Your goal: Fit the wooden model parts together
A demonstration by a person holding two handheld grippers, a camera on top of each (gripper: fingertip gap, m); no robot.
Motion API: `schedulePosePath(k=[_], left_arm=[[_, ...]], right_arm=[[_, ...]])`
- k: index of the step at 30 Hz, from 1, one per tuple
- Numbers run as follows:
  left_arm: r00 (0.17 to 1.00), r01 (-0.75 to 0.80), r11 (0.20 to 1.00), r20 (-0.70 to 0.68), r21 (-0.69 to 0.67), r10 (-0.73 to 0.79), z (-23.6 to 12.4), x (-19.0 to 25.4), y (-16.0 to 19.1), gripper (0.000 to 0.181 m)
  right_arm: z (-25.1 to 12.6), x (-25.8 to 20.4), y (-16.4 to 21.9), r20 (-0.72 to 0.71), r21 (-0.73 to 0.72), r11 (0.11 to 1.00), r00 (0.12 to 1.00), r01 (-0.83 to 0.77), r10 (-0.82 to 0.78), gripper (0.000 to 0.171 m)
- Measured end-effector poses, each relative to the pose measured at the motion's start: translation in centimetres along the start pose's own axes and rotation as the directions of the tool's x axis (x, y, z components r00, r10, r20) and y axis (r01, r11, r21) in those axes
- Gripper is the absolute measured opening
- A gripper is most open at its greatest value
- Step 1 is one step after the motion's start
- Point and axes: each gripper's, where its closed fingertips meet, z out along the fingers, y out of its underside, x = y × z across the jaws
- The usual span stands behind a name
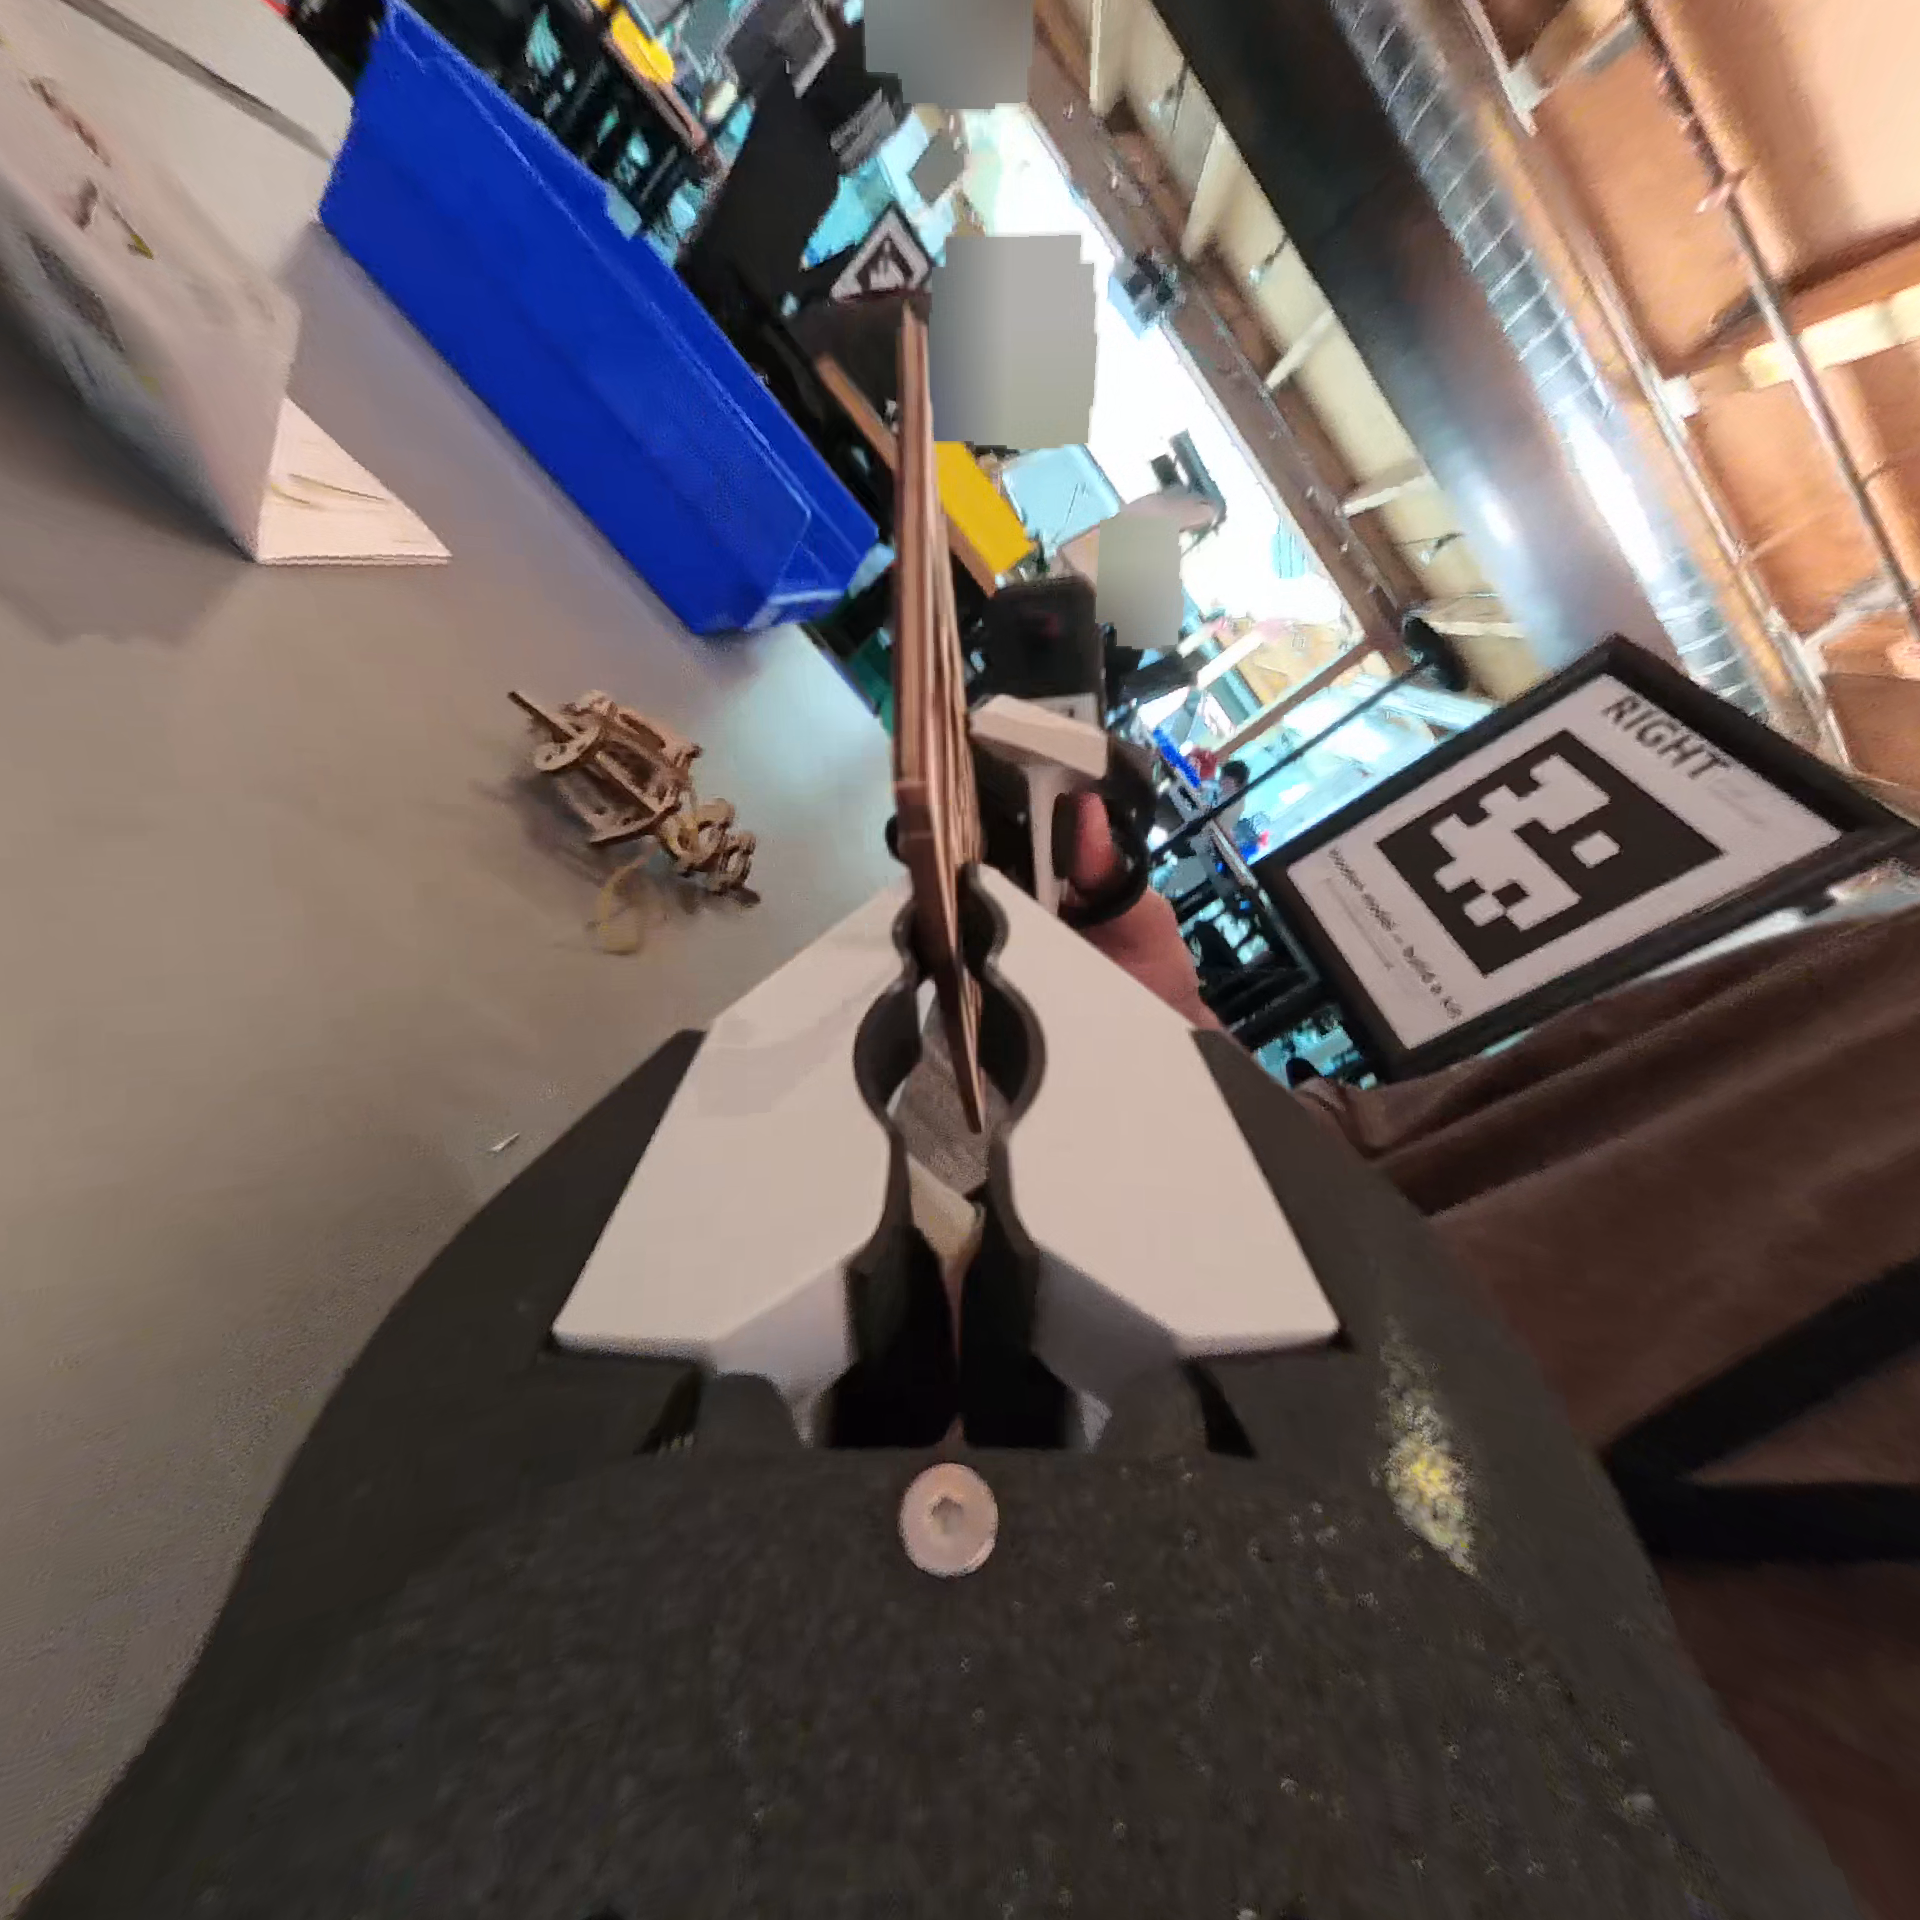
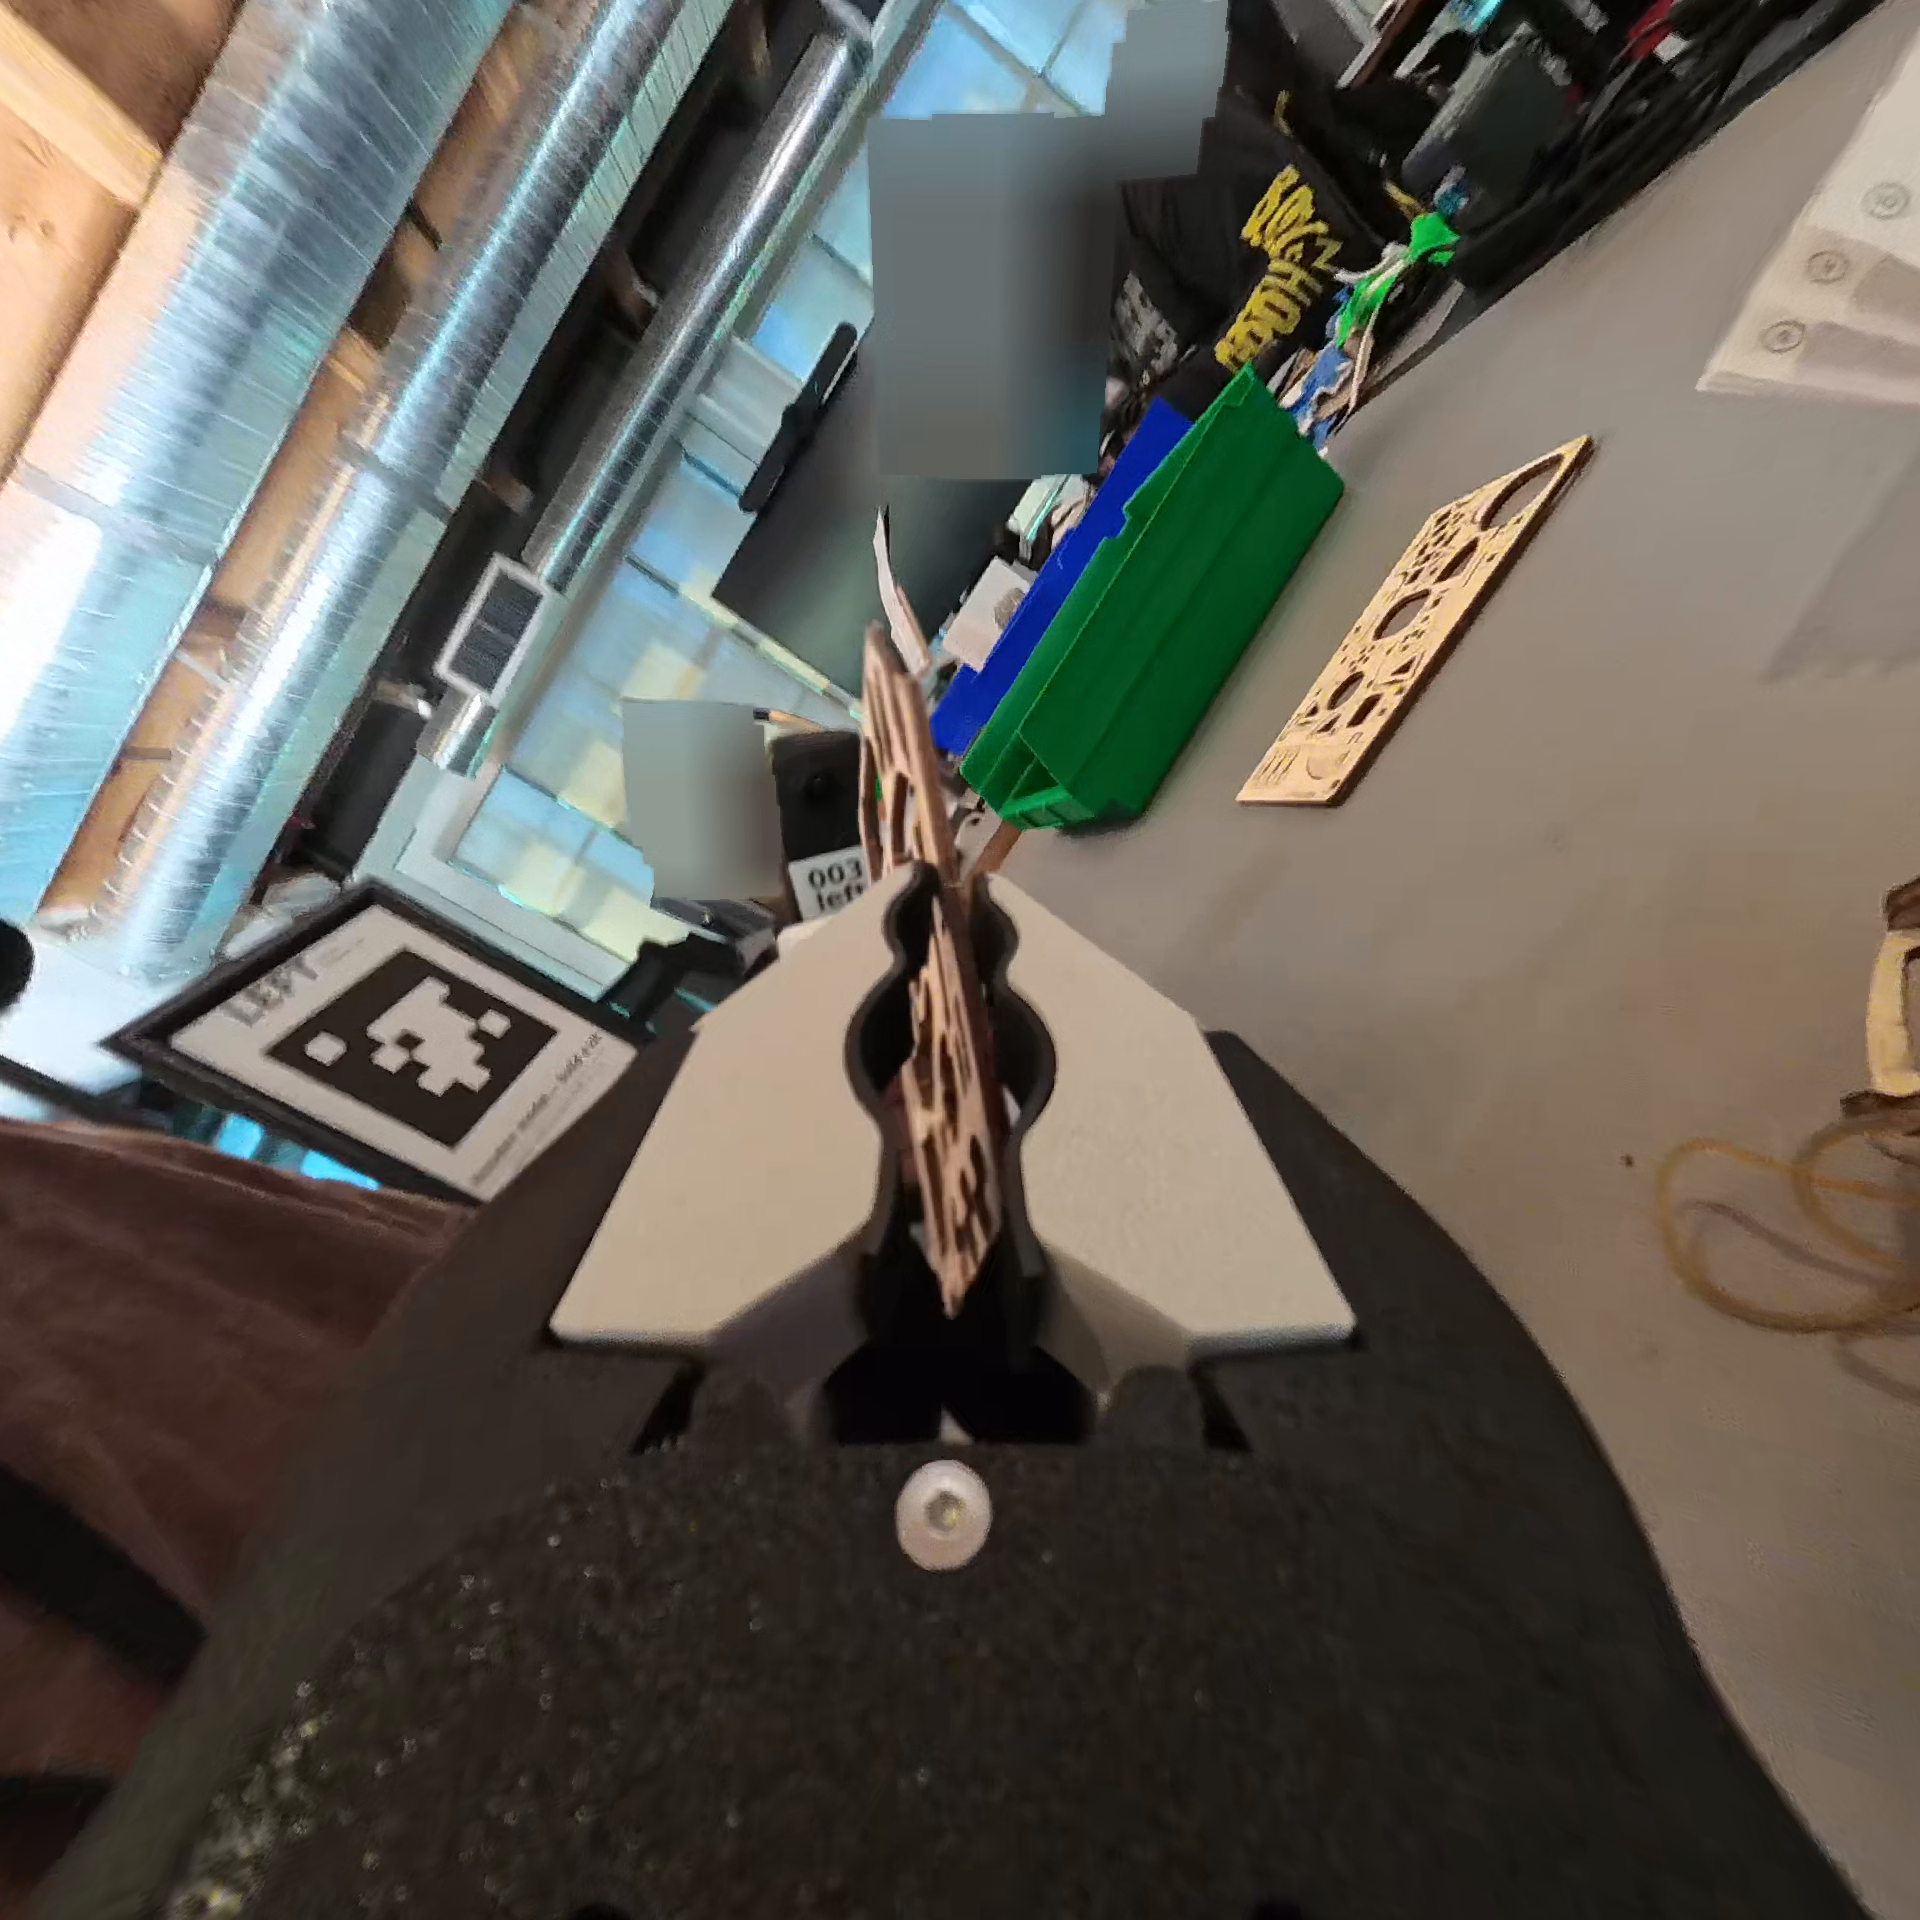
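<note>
My left gripper (image 1: 943, 914) is shut on a thin laser-cut wooden sheet (image 1: 920, 623), seen edge-on and raised above the grey table (image 1: 260, 987). My right gripper (image 2: 948, 904) is shut on a wooden sheet (image 2: 951, 1091) with cut-out shapes, also held up edge-on. It may be the same sheet held from both ends; I cannot tell. A partly built wooden model (image 1: 634, 795) lies on the table left of the left gripper. Another punched wooden sheet (image 2: 1423, 623) lies flat on the table at right.
A blue bin (image 1: 582, 343) and a white box (image 1: 125, 343) stand at the table's far side. A green bin (image 2: 1153, 613) with a blue one behind it sits ahead of the right gripper. Rubber bands (image 2: 1787, 1236) lie at right. A brown sleeve (image 2: 187, 1299) shows. Spacing between my two grippers at the tips: around 6 cm.
</note>
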Motion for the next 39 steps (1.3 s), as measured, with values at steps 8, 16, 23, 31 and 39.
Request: schedulePosePath(k=[8,16,23,31,39], left_arm=[[0.999,-0.020,0.968,-0.050,-0.249,0.007,-1.9,-0.9,2.6,0.001],[0.997,-0.059,0.950,-0.067,-0.307,0.041,-1.6,-0.4,3.9,0.001],[0.998,-0.048,0.945,-0.056,-0.322,0.032,-1.1,-0.7,4.5,0.001],[0.992,-0.114,0.937,0.006,-0.330,0.123,-0.5,-1.4,4.7,0.003],[0.956,-0.201,0.908,0.128,-0.366,0.263,-0.6,-3.4,5.0,0.002]], right_arm=[[-0.2,0.3,3.0,0.040,-0.339,0.896,0.956,0.288,-0.292,0.008],[0.0,0.2,2.8,0.069,-0.345,0.882,0.946,0.321,-0.318,0.009],[-0.2,0.5,3.2,0.073,-0.380,0.878,0.956,0.291,-0.285,0.003],[-0.3,3.6,3.8,-0.112,-0.450,0.853,0.931,0.264,-0.347,0.003],[0.1,5.3,3.7,-0.289,-0.523,0.750,0.743,0.405,-0.603,0.004]])
